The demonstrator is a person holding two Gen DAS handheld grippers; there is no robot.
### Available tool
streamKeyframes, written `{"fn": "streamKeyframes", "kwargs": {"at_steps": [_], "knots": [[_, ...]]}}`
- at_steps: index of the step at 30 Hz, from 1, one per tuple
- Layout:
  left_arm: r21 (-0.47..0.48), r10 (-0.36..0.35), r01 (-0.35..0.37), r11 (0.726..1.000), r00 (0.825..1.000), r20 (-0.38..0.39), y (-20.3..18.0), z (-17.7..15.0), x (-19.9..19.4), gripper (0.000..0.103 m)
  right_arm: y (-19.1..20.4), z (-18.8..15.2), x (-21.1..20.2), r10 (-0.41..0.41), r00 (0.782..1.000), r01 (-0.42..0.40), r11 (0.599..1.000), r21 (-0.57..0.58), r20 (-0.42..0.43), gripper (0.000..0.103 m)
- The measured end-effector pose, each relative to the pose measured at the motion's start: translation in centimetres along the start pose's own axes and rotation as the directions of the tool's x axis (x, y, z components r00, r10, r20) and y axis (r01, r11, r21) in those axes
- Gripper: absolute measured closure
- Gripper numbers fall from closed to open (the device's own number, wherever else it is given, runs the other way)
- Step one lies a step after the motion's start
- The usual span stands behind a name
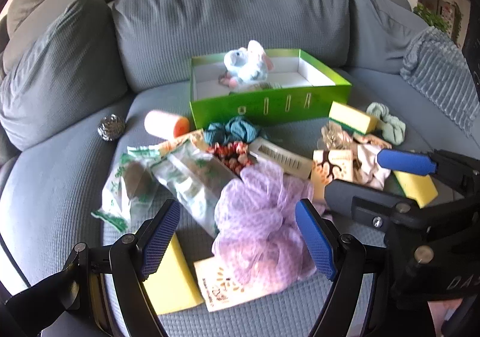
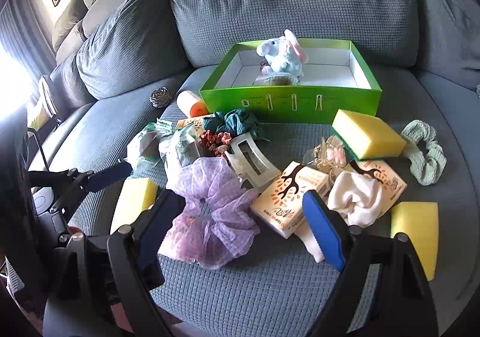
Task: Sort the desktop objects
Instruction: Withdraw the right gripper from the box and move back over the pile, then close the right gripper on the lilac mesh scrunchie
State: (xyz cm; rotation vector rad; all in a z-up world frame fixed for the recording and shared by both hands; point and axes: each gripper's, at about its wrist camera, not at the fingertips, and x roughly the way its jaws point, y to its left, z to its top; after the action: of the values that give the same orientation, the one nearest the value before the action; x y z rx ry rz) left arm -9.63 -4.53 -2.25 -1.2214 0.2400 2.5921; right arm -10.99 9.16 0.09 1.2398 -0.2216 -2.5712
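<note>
Currently, sofa seat (image 2: 270,277): carries the whole clutter.
Left tongs (image 1: 240,235): spread wide, holding nothing, hanging above the purple mesh scrunchie (image 1: 264,226).
Right tongs (image 2: 249,226): spread wide, empty, over the same scrunchie and a tissue packet (image 2: 288,196).
Green box (image 2: 288,103): open, at the back of the seat, with a pale blue plush toy (image 2: 282,58) inside.
Loose items: yellow sponge (image 2: 369,133), mint scrunchie (image 2: 426,154), white hair claw (image 2: 252,163), steel scourer (image 2: 160,97), all outside the box.
</note>
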Motion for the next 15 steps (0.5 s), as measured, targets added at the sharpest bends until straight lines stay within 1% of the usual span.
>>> {"fn": "streamKeyframes", "kwargs": {"at_steps": [5, 15], "knots": [[0.022, -0.015, 0.016, 1.000, 1.000, -0.012, 0.3, -1.0, 0.1, 0.023, 0.3, -0.7, 0.5, 0.007, 1.000, -0.006, 1.000, 0.002, -0.018, 0.017], [0.031, -0.037, 0.038, 0.999, 0.999, -0.033, 0.5, -1.8, 0.8, 0.023, 1.0, -1.3, 1.3, 0.015, 0.999, -0.015, 1.000, -0.004, -0.041, 0.017]]}}
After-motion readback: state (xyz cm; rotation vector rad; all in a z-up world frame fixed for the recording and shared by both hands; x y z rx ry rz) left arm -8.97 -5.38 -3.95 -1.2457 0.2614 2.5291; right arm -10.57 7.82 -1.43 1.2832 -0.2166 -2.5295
